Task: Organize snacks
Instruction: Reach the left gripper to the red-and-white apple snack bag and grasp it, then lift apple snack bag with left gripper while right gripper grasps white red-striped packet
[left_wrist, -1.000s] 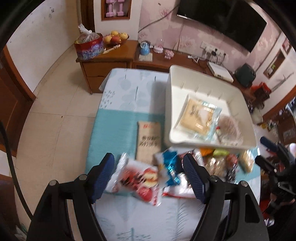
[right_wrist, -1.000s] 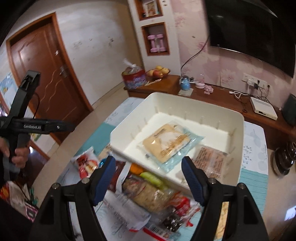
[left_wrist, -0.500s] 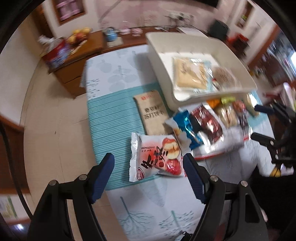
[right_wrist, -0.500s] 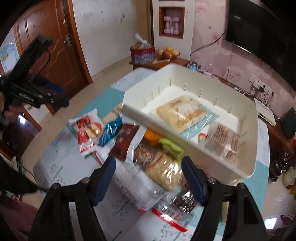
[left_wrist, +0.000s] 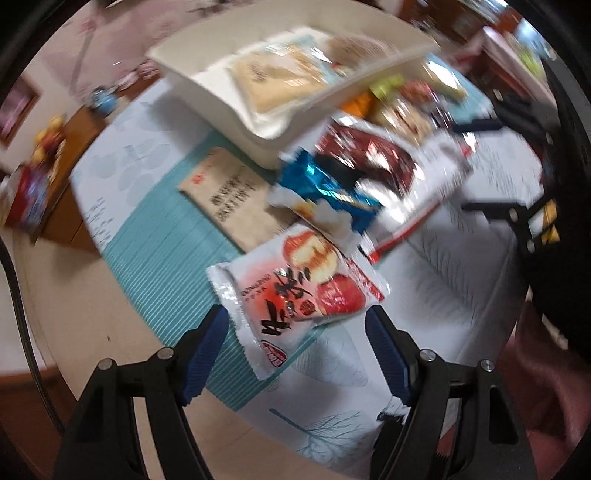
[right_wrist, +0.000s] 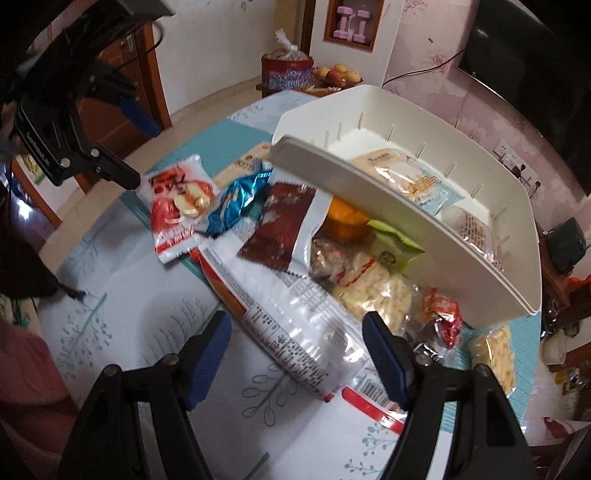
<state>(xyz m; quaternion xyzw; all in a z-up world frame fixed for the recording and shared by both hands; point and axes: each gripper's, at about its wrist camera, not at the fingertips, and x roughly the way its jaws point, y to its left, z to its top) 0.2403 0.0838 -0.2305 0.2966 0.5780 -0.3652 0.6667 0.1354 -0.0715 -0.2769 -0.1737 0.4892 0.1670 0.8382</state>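
Note:
A white bin (right_wrist: 424, 206) holds a beige snack pack (right_wrist: 402, 177) and another packet, and rests on a pile of snacks on the table. A red-and-white packet (left_wrist: 295, 288) lies nearest my left gripper (left_wrist: 297, 332), which is open with the packet's near end between its fingers; the same packet shows in the right wrist view (right_wrist: 177, 206). Beside it lie a blue packet (left_wrist: 325, 184), a dark red packet (right_wrist: 284, 225) and a brown packet (left_wrist: 229, 192). My right gripper (right_wrist: 297, 336) is open over a large clear-and-white bag (right_wrist: 280, 310).
The table has a teal and white leaf-print cloth (right_wrist: 147, 332). A wooden sideboard (right_wrist: 295, 88) with a red tin and a fruit bowl stands behind. More small packets (right_wrist: 439, 317) lie under the bin's near rim. A door is at the left.
My left gripper has swung down and closer to the red-and-white packet, which now lies between its fingers. My right gripper has moved lower toward the pile.

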